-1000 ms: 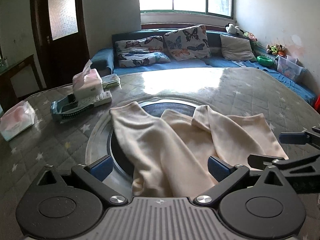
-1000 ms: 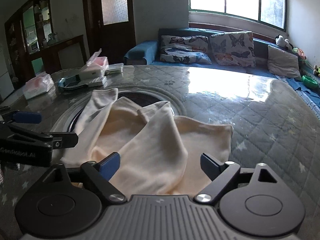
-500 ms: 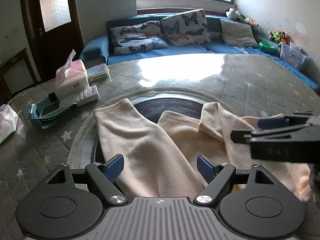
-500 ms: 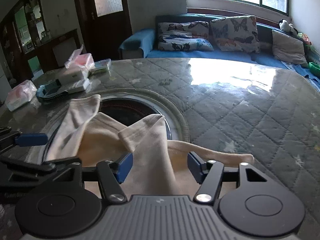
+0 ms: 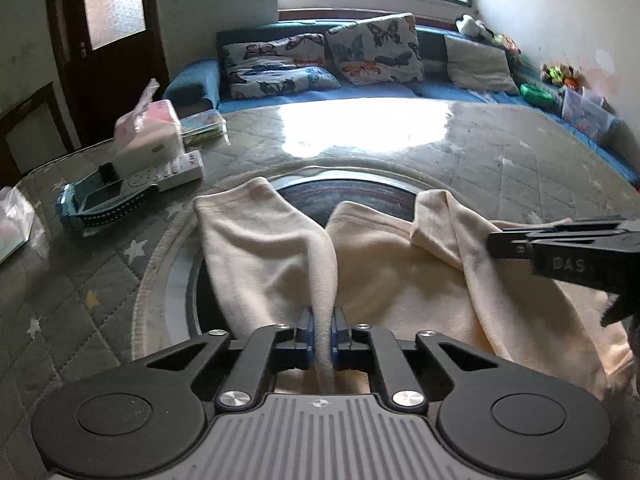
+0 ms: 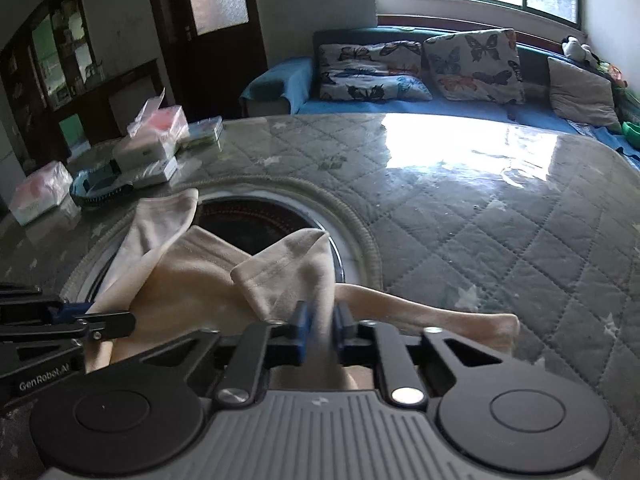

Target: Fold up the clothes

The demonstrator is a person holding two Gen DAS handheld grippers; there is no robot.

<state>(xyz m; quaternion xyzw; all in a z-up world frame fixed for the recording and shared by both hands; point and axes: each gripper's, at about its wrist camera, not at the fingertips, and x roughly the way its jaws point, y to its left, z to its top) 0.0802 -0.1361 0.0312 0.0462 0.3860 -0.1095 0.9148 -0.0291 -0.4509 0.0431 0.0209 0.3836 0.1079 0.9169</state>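
A cream garment [image 5: 384,272] lies crumpled over the dark round centre of a quilted table [image 5: 500,160]. Its two tube-like ends, legs or sleeves, point away from me. My left gripper [image 5: 322,330] is shut on a raised fold of the left tube near its near edge. In the right wrist view the cream garment [image 6: 192,280] spreads to the left, and my right gripper [image 6: 320,328] is shut on a fold of the right tube. The right gripper [image 5: 560,244] shows from the side at the right of the left wrist view. At the left edge of the right view is the left gripper [image 6: 60,320].
At the table's far left stand a tissue box [image 5: 148,136], a white remote [image 5: 176,168] and a blue brush-like item [image 5: 100,204]. Another wrapped tissue pack [image 6: 38,192] lies further left. Behind the table runs a blue sofa with butterfly cushions [image 5: 372,52].
Both grippers have gone from open to shut, each pinching a fold of the cream garment, and both have moved forward and lower onto the cloth.
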